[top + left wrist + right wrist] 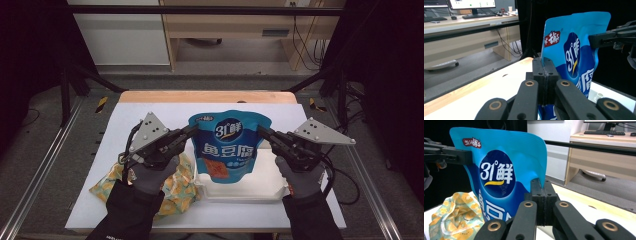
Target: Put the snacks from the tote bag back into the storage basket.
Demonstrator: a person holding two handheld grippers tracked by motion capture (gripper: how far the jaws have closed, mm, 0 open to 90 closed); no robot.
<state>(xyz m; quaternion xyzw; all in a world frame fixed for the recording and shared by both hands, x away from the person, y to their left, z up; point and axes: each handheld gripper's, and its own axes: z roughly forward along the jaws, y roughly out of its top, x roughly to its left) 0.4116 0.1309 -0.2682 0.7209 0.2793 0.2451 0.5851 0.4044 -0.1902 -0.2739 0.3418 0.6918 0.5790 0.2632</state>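
Blue snack bag point(227, 145) was held upright between the two grippers, above a white tray point(260, 192) on the table point(310, 212). Left gripper point(192, 131) was clamped tight on the bag's left edge; in the left gripper view its jaws met w/ the thin bag edge pinched between them, bag point(574, 52) rising just beyond the tips & to the right. Right gripper point(261, 131) was clamped likewise on the opposite edge; in the right gripper view its jaws stood closed on the foil seam, bag face point(499, 170) spreading to the left of them. Each gripper showed across the bag from the other. Yellow patterned cloth bag point(175, 187) lay under & behind the left hand point(150, 175), just beside the tray. Right hand point(300, 177) sat at the tray's right end.
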